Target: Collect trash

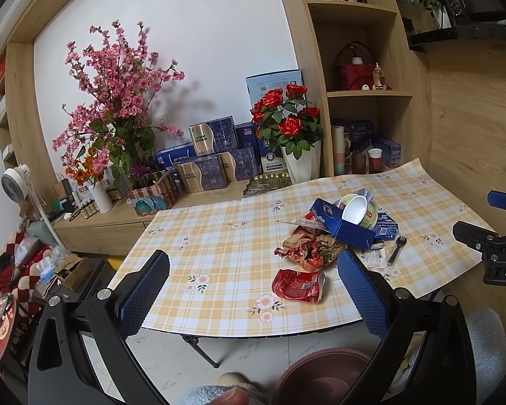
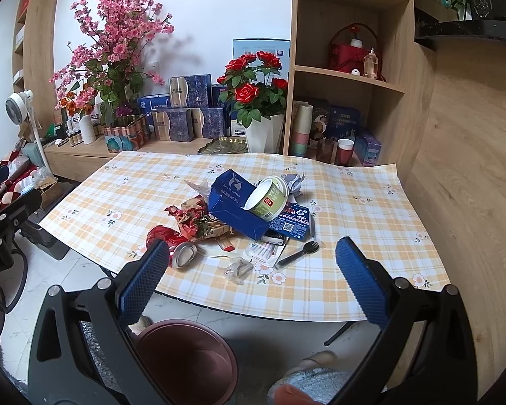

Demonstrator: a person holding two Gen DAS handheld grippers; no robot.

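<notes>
A heap of trash lies on the worktop (image 2: 354,202), which is covered by a yellow checked cloth with small flowers. At the heap's centre a blue carton (image 2: 234,202) lies tipped, with a green paper bowl (image 2: 266,199) on its side resting against it, mouth toward the cameras. A crumpled red and brown wrapper (image 2: 195,219) sits to the left of the carton, touching it. A crushed red can (image 1: 298,285) lies nearer the front edge, just beside the wrapper. To the right of the heap are a black plastic fork (image 2: 298,253), a flat packet of sticks (image 2: 264,251) and a small clear wrapper (image 2: 237,270).

The left hand-held gripper (image 1: 253,290) hovers over the front edge with its 2 blue pads spread wide, holding nothing; the can lies between them in its view. The right hand-held gripper (image 2: 253,276) is likewise spread wide and empty, apart from the heap.

Below the front edge, a dark red bin (image 2: 185,361) stands on the tiled floor. Behind the worktop, a low shelf carries red roses in a white vase (image 2: 264,135) and pink blossoms (image 2: 118,33).
</notes>
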